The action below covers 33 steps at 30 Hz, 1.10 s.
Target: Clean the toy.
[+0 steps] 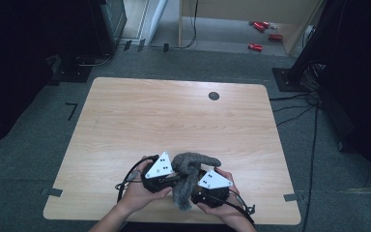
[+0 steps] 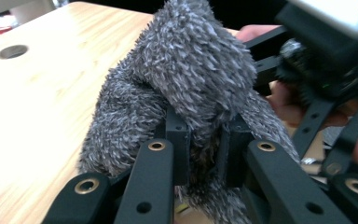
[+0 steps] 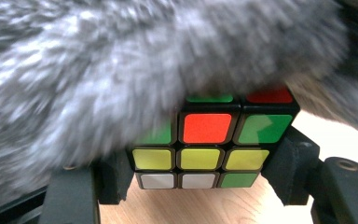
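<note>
- The left tool (image 2: 204, 154) is pinched nearly closed on a fold of the grey fuzzy cloth (image 2: 186, 79); in the left gripper view the 2 pads bite the fabric at lower centre of the frame.
- The right tool (image 3: 200, 158) holds a puzzle cube (image 3: 214, 140) between its pads, jaws about half spread, in the lower middle of the right gripper view; the cube sits just above the table (image 3: 242, 205).
- The cloth drapes over the cube's top and fills the upper part of that frame, leaving 3 rows of coloured stickers visible.
- In the high view both tools meet at the bottom centre of the table (image 1: 174, 116), the left tool (image 1: 166, 176) and right tool (image 1: 200, 186) touching the cloth (image 1: 188, 174) bunched between them.
- The step in hand looks like wrapping or unwrapping the cube with the cloth.
- To do it well: keep the right grip steady and level, and pull the cloth slowly so the fabric slides rather than drags the cube out of the pads.
- Risk, as I judge it: the pile may snag on a cube corner.
</note>
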Available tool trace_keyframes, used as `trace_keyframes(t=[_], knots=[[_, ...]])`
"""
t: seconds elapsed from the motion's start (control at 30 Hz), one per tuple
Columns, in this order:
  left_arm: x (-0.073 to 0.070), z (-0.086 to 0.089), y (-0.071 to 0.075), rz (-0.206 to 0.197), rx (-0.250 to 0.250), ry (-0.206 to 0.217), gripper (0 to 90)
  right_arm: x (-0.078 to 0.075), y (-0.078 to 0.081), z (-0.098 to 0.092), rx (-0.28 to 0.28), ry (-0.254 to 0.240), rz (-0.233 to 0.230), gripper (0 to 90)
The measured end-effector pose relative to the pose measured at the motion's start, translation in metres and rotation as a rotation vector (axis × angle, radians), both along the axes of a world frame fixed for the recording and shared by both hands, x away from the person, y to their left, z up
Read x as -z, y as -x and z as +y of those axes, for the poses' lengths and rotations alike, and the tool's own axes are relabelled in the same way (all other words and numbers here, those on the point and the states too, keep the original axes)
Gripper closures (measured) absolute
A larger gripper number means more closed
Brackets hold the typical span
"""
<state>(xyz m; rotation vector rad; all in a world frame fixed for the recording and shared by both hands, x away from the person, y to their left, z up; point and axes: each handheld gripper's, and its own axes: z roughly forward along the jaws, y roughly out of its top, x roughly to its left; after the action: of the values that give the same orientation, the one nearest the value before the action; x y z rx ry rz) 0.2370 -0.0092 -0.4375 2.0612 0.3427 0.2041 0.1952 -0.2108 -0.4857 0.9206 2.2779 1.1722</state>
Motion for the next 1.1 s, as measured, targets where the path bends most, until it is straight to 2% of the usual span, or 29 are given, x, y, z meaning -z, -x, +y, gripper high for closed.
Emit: trace_keyframes(t=[0.07,0.1,0.13,0.17,0.2,0.27,0.33,0.4,0.43,0.47,0.5,0.53,0.57,0.63,0.67,0.7,0.77,0.83,0.93,0.97,1.0,1.03,1.07,1.1], knots=[[0.0,0.0,-0.002,0.008,-0.014,-0.006,79.3,0.0,0.0,0.0,-0.001,0.007,-0.004,34.6],[0.0,0.005,-0.008,0.023,-0.044,-0.006,79.4,-0.001,0.001,0.0,0.008,0.005,-0.002,34.6],[0.0,0.005,-0.008,0.023,-0.044,-0.006,79.4,-0.001,0.001,0.0,0.008,0.005,-0.002,34.6],[0.002,0.012,-0.014,0.05,-0.076,-0.002,79.4,-0.001,0.001,-0.002,0.009,0.006,-0.006,34.6],[0.002,0.012,-0.014,0.05,-0.076,-0.002,79.5,-0.001,0.001,-0.002,0.009,0.006,-0.006,34.6],[0.002,0.013,-0.015,0.075,-0.072,0.015,79.4,-0.001,0.001,-0.002,0.006,0.001,-0.006,34.6],[0.0,0.008,-0.01,0.065,-0.046,0.022,79.3,-0.001,0.001,-0.001,0.008,-0.002,-0.008,34.6],[-0.003,0.0,-0.002,0.04,-0.013,0.012,78.9,-0.002,0.001,-0.001,0.009,-0.005,-0.006,34.6],[-0.003,-0.004,0.002,0.009,-0.023,-0.014,78.7,-0.002,0.001,-0.001,0.013,-0.003,-0.008,34.6],[-0.003,-0.004,0.002,0.009,-0.023,-0.014,78.6,-0.002,0.001,-0.002,0.013,0.004,-0.012,34.6],[-0.002,-0.001,-0.002,0.007,-0.053,-0.032,78.6,-0.002,0.001,-0.002,0.016,0.008,-0.014,34.6],[-0.002,-0.001,-0.002,0.007,-0.053,-0.032,78.7,-0.002,0.001,-0.002,0.016,0.008,-0.014,34.6],[-0.001,0.004,-0.006,0.008,-0.08,-0.037,78.8,-0.002,0.001,-0.004,0.025,0.008,-0.013,34.6],[0.0,0.012,-0.013,0.039,-0.109,-0.021,78.9,-0.002,0.002,-0.005,0.026,0.003,-0.01,34.6],[0.0,0.014,-0.014,0.062,-0.101,0.007,79.1,-0.004,0.002,-0.006,0.026,-0.004,-0.017,34.6],[0.0,0.014,-0.014,0.062,-0.101,0.007,79.2,-0.004,0.002,-0.006,0.024,-0.012,-0.014,34.6],[-0.004,0.006,-0.006,0.055,-0.043,0.021,79.1,-0.005,0.001,-0.005,0.022,-0.013,-0.02,34.6],[-0.004,0.003,-0.004,0.053,-0.033,0.02,79.0,-0.005,0.001,-0.005,0.023,-0.011,-0.02,34.6],[-0.003,-0.001,-0.004,0.02,-0.087,-0.042,79.0,-0.004,0.002,-0.006,0.036,0.007,-0.019,34.6],[-0.003,-0.001,-0.004,0.02,-0.087,-0.042,79.1,-0.004,0.002,-0.007,0.039,0.011,-0.021,34.5],[-0.001,0.002,-0.008,0.023,-0.115,-0.048,79.1,-0.004,0.002,-0.007,0.039,0.011,-0.021,34.5],[0.0,0.009,-0.013,0.057,-0.133,-0.03,79.3,-0.004,0.003,-0.008,0.05,0.002,-0.016,34.5],[0.0,0.009,-0.013,0.057,-0.133,-0.03,79.3,-0.005,0.003,-0.009,0.047,-0.001,-0.019,34.5],[-0.001,0.012,-0.012,0.066,-0.126,-0.006,79.3,-0.006,0.003,-0.009,0.049,-0.006,-0.018,34.5]])
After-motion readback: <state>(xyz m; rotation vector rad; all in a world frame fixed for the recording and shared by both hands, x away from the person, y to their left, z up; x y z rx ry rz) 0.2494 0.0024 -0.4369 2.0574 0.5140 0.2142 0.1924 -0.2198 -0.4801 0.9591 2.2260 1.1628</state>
